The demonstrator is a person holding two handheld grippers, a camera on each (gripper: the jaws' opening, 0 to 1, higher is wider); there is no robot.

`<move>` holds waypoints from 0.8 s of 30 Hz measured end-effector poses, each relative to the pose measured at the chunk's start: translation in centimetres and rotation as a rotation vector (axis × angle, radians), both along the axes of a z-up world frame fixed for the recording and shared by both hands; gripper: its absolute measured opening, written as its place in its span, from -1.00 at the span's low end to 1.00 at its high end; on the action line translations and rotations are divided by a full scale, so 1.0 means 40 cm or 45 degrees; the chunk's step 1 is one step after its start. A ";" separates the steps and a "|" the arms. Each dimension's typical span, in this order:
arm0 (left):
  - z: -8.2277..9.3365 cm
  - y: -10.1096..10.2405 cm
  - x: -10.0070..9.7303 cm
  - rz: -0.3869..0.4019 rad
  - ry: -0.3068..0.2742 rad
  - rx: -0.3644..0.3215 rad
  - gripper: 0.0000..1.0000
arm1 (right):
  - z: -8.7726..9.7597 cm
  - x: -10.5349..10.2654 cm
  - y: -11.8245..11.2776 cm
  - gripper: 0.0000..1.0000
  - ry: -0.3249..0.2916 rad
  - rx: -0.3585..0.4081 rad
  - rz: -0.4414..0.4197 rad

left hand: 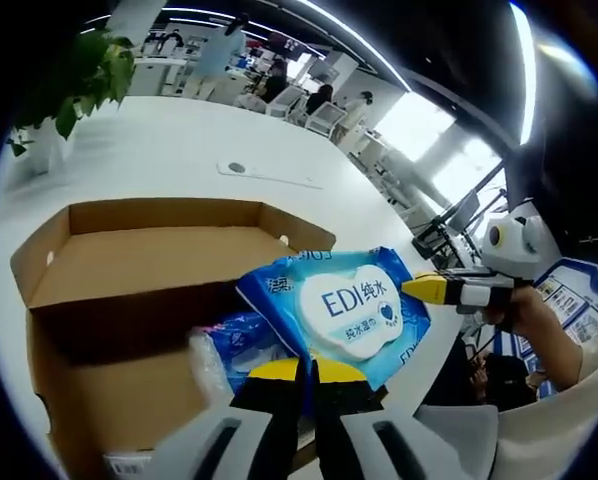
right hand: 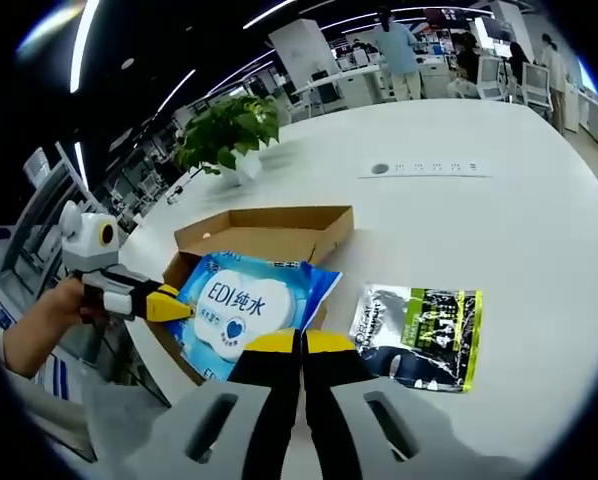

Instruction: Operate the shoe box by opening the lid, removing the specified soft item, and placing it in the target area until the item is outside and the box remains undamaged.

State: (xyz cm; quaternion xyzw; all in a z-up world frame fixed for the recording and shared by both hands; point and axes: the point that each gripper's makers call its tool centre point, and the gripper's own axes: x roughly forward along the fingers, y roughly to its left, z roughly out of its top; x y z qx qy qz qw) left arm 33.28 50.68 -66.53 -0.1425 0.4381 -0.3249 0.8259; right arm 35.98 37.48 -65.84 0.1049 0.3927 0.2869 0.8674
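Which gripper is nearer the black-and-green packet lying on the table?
Right. The right gripper sits just beside the black-and-green packet; the left gripper is across the wet wipes pack, farther away.

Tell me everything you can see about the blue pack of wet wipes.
The wet wipes pack is a soft, glossy blue plastic pouch with a white oval lid label reading "EDI" with Chinese characters and a small heart. It is held up, tilted, over the open cardboard box. The left gripper is shut on its lower edge. The right gripper also pinches one edge, its yellow tips closed on it. The pouch looks full and slightly bent.
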 end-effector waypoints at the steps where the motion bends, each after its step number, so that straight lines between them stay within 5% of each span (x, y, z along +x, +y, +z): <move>1: 0.000 -0.008 0.001 -0.005 0.000 0.003 -0.96 | 0.000 0.001 -0.006 -1.00 0.002 0.001 -0.005; 24: 0.001 -0.186 0.035 -0.133 0.002 0.007 -0.96 | -0.016 0.013 -0.195 -1.00 0.038 -0.026 -0.140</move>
